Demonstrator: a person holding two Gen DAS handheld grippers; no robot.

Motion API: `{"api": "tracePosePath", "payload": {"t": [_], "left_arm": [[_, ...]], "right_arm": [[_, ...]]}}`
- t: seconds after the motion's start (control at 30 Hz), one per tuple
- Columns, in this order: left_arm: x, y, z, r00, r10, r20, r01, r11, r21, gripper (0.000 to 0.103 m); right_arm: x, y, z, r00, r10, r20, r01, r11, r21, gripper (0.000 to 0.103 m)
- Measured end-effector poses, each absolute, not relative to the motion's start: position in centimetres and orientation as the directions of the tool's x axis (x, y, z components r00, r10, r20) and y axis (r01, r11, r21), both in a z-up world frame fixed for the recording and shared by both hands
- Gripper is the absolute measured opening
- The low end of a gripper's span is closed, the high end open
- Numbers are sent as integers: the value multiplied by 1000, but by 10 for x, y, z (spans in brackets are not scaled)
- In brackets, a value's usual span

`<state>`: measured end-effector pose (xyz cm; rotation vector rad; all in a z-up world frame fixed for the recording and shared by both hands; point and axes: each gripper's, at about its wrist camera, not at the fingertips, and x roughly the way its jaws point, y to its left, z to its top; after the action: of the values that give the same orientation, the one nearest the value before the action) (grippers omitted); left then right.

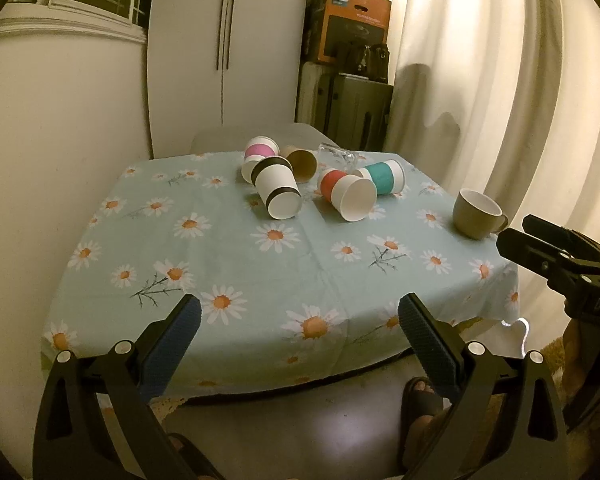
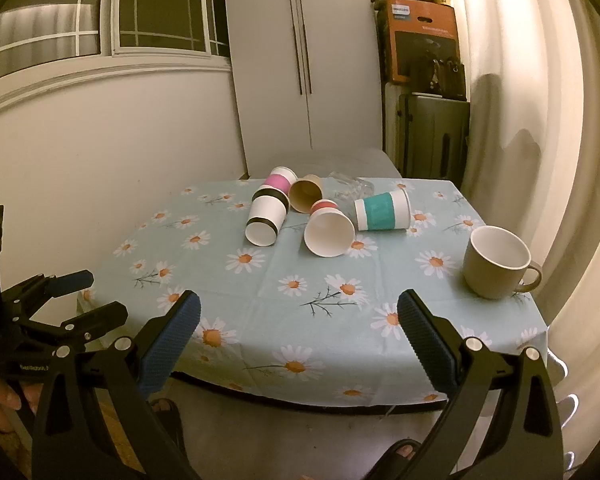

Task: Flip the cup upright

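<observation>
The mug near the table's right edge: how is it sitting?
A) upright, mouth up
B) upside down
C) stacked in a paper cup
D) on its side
A: the mug stands on its base apart from the tipped paper cups, its white inside showing from above.

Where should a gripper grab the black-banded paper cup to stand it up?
Grip the black-banded cup across its white mid-wall, between the two black bands. It lies on its side, open mouth toward the cameras, base wedged against the pink-banded cup. Come from above with the open left gripper, probably; fingers straddling the wall, not the soft rim.
</observation>
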<state>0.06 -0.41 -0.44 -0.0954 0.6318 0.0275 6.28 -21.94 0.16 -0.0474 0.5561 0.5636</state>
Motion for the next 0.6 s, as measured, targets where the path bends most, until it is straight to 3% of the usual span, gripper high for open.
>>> {"api": "tracePosePath", "payload": {"t": [0.6], "left_arm": [[1,-5,-4,805,-7,-593,-52,995,-83,96]], "right_arm": [[63,-218,1,703,491,-514,-519,849,102,98]]}}
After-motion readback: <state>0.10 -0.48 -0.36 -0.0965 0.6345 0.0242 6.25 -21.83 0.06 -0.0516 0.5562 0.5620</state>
